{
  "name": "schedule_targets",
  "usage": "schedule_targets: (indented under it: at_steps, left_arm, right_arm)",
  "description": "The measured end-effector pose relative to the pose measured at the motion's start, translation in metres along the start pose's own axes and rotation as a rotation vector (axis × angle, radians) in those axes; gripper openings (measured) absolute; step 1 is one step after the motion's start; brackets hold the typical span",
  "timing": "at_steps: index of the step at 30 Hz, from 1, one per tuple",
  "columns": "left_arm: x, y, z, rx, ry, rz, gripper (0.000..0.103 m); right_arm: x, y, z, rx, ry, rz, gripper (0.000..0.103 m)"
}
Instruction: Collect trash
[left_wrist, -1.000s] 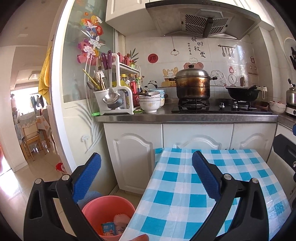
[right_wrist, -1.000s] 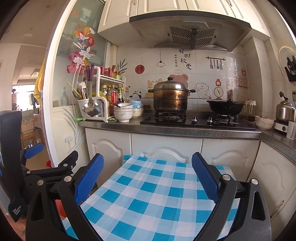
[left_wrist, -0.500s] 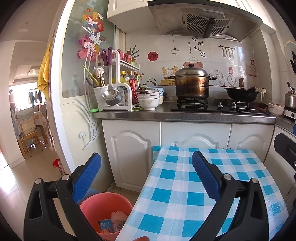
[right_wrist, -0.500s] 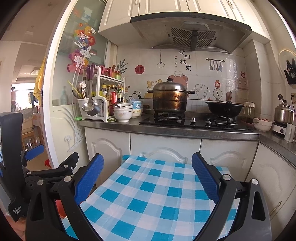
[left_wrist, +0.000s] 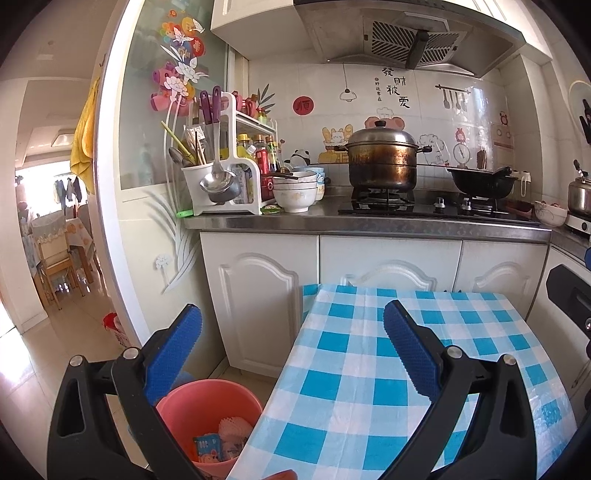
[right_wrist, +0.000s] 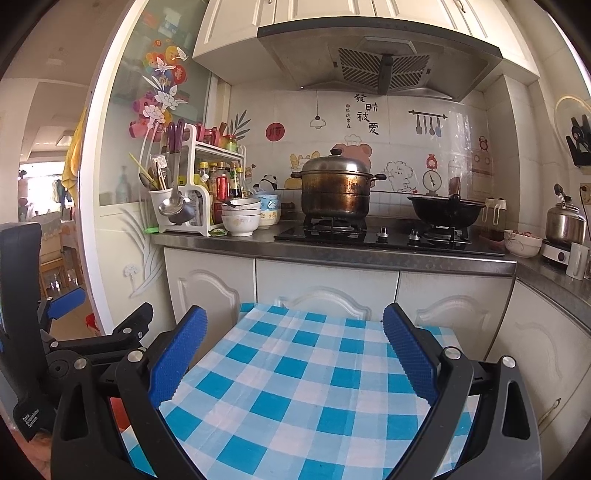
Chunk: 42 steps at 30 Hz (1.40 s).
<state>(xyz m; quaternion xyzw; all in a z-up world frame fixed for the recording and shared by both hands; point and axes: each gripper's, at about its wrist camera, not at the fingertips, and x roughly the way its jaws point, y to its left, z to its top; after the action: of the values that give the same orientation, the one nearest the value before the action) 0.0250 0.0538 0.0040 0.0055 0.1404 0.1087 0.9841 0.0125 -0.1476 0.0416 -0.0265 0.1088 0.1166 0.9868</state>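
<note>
A pink trash bin (left_wrist: 173, 406) stands on the floor left of the table with wrappers (left_wrist: 218, 441) inside it. My left gripper (left_wrist: 291, 336) is open and empty, held above the bin and the left edge of the blue checked tablecloth (left_wrist: 369, 369). My right gripper (right_wrist: 293, 339) is open and empty above the same tablecloth (right_wrist: 295, 387). The left gripper's body (right_wrist: 59, 332) shows at the left of the right wrist view. No loose trash shows on the cloth.
White kitchen cabinets (left_wrist: 258, 295) and a steel counter (left_wrist: 369, 223) stand behind the table, carrying a utensil rack (left_wrist: 221, 177), bowls (left_wrist: 295, 192), a steamer pot (left_wrist: 382, 158) and a wok (left_wrist: 480, 182). A doorway (left_wrist: 48, 240) opens at left.
Both grippers have risen and drawn back slightly, so the counter sits lower in view. Both stay open and empty.
</note>
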Motion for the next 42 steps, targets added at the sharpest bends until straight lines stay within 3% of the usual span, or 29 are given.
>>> schedule_targets:
  at_steps: [35, 39, 42]
  left_arm:
    - [0.019, -0.005, -0.009, 0.009, 0.044, -0.017, 0.099]
    - [0.025, -0.008, -0.010, 0.008, 0.064, -0.037, 0.099]
    - [0.033, -0.010, -0.013, 0.000, 0.099, -0.095, 0.099]
  right_arm:
    - [0.015, -0.005, -0.014, 0.007, 0.045, -0.012, 0.095]
    - [0.019, -0.007, -0.016, 0.011, 0.058, -0.012, 0.095]
    - [0.025, -0.010, -0.020, 0.020, 0.073, -0.008, 0.095]
